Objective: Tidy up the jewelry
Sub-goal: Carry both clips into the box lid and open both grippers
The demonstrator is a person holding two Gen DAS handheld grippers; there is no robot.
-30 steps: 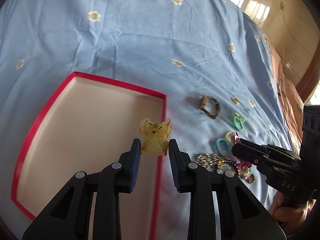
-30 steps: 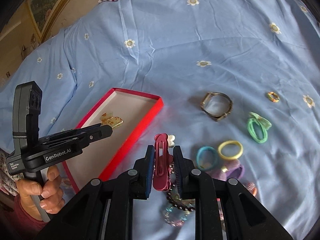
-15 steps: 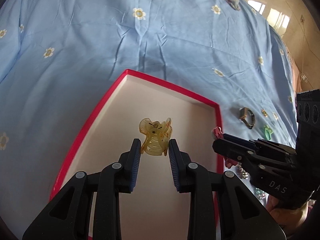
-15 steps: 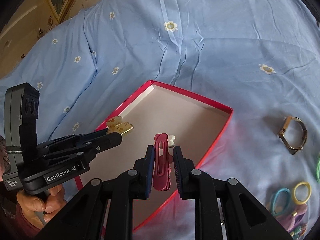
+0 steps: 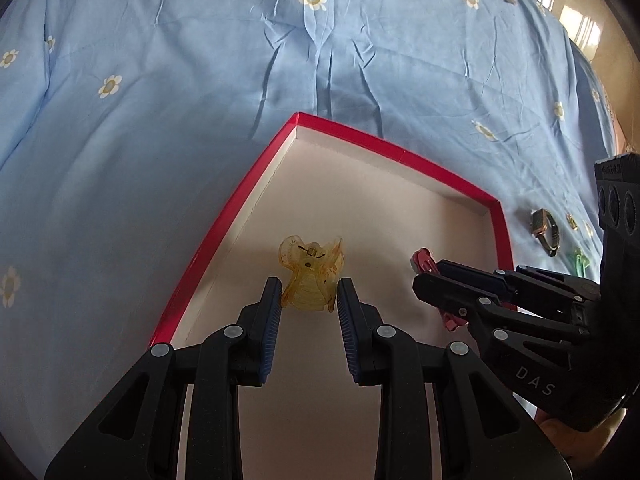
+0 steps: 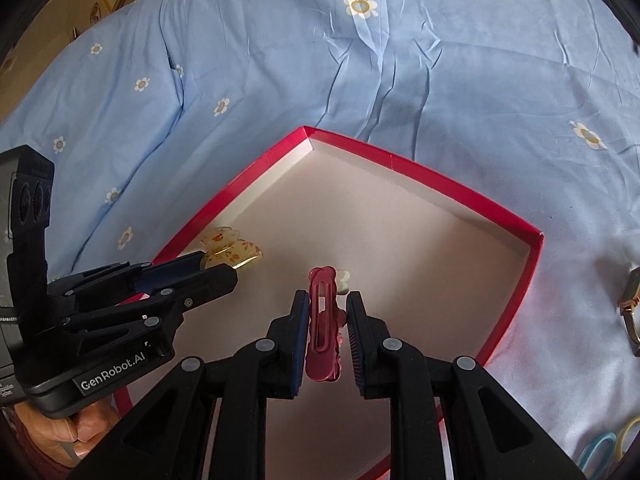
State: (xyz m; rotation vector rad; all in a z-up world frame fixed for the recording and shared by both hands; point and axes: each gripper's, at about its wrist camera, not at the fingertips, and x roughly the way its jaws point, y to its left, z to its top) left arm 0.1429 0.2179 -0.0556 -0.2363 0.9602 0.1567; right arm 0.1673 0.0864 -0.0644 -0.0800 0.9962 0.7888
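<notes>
Since before, both clips (image 5: 310, 280) (image 6: 323, 328) over box (image 5: 436, 174)

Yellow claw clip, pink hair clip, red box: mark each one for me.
yellow claw clip (image 5: 311, 278), left wrist view, on its translucent body between the left gripper's pads.
pink hair clip (image 6: 322, 322), right wrist view, on its long slotted face.
red box (image 6: 424, 166), right wrist view, on its far red rim.

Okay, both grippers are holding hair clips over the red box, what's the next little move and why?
Probably lower both a touch and open the jaws. The left gripper is shut on the yellow claw clip and the right gripper on the dark pink clip, both above the bare floor of the red box, so releasing should drop them inside.
</notes>
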